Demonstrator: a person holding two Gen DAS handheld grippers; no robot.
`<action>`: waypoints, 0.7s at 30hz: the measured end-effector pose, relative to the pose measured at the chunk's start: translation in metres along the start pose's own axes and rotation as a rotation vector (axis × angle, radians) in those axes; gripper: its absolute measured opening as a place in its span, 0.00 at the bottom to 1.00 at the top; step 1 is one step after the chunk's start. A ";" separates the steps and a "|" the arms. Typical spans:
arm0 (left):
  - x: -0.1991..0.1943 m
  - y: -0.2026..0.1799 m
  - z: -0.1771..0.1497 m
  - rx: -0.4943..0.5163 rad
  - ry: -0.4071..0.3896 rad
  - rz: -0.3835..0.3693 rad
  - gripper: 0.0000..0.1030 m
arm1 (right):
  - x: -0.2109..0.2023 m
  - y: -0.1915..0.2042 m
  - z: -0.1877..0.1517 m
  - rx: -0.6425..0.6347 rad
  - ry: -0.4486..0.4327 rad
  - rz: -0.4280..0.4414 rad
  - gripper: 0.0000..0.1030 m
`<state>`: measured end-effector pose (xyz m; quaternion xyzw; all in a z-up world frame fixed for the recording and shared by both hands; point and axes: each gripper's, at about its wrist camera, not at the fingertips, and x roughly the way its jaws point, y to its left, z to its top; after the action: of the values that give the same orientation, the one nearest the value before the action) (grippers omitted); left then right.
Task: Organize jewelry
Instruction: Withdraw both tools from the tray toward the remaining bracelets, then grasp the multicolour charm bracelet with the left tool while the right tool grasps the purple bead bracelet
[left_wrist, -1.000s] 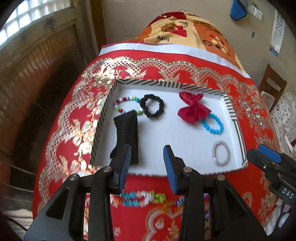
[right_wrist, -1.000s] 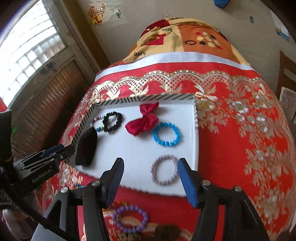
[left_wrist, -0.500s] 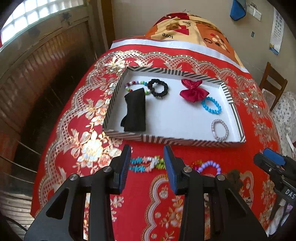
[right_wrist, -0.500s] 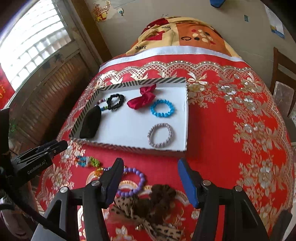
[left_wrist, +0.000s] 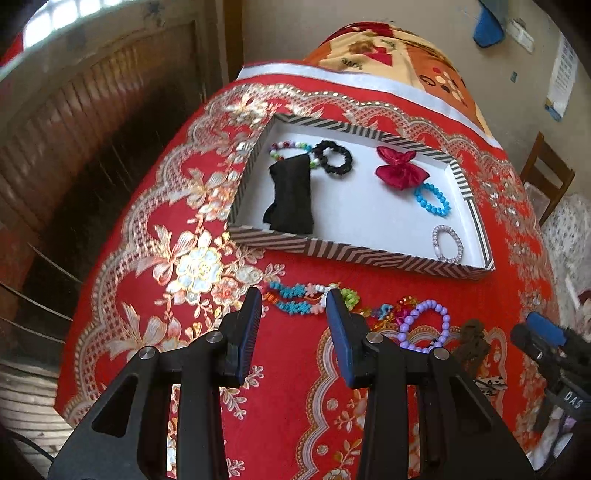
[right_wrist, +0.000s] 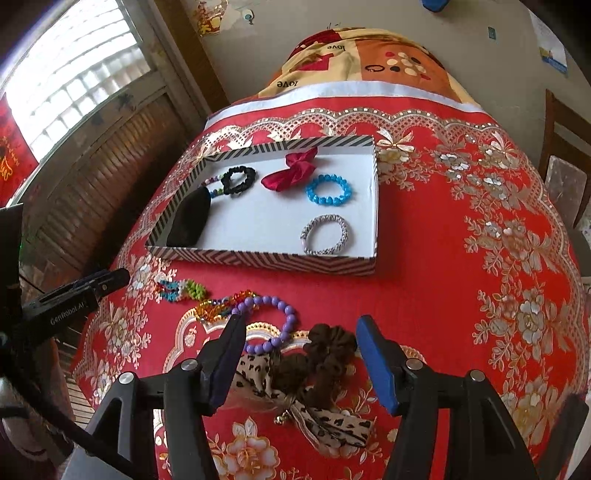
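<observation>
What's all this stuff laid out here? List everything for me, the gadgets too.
tray: 1, white with striped walls, on the cloth
black cloth piece: 1, black, tray's left end
multicolour bead bracelet: 1, mixed, tray's far left, partly under the black piece
black scrunchie: 1, black, in tray
red bow: 1, red, in tray
blue bead bracelet: 1, blue, in tray
silver bracelet: 1, silver, tray's near right
turquoise and green bead strand: 1, on cloth before tray
orange bead piece: 1, on cloth
purple bead bracelet: 1, on cloth
brown scrunchie: 1, on cloth
leopard bow: 1, nearest
tablecloth: 1, red, gold flowers
left gripper: open, empty
right gripper: open, empty
</observation>
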<state>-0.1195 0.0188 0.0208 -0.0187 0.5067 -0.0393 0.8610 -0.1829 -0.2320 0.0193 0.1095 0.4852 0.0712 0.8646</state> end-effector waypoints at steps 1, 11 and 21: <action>0.003 0.007 0.001 -0.019 0.017 -0.016 0.34 | 0.001 0.000 -0.001 -0.001 0.002 0.001 0.58; 0.036 0.056 -0.002 -0.155 0.148 -0.076 0.40 | 0.020 -0.003 -0.003 -0.022 0.042 0.015 0.58; 0.071 0.043 0.002 -0.129 0.220 -0.095 0.49 | 0.059 0.005 0.005 -0.058 0.093 0.052 0.58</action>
<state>-0.0810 0.0549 -0.0432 -0.0936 0.5980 -0.0494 0.7944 -0.1480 -0.2144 -0.0255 0.0937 0.5197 0.1126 0.8417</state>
